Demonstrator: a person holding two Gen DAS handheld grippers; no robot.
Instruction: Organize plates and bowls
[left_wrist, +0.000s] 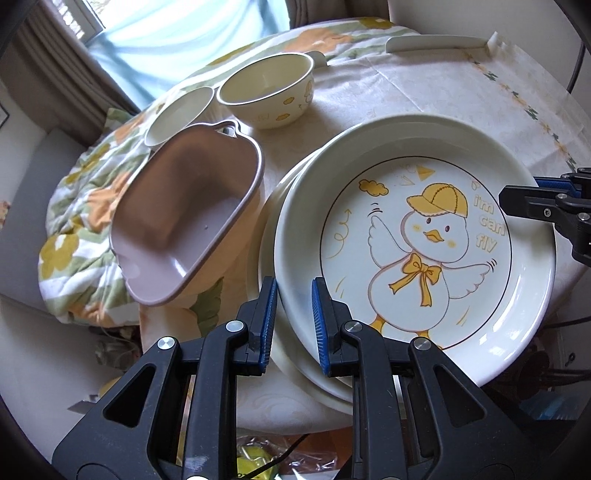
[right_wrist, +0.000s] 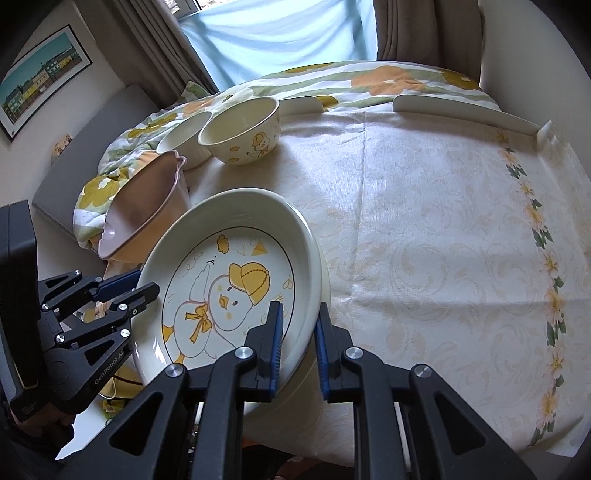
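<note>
A white duck plate (left_wrist: 417, 251) lies on top of a plain white plate (left_wrist: 273, 236) at the table's near edge; it also shows in the right wrist view (right_wrist: 229, 280). My left gripper (left_wrist: 294, 325) has its jaws on either side of the duck plate's rim, with gaps visible. My right gripper (right_wrist: 298, 343) straddles the opposite rim the same way. A pink handled dish (left_wrist: 184, 218), a white ribbed bowl (left_wrist: 177, 114) and a cream duck bowl (left_wrist: 266, 92) stand behind the plates.
The table has a cream patterned cloth (right_wrist: 424, 229). A floral quilt (left_wrist: 81, 206) bunches under the pink dish at the table's left. Two white chair backs (right_wrist: 461, 110) stand at the far edge. Curtains and a window lie beyond.
</note>
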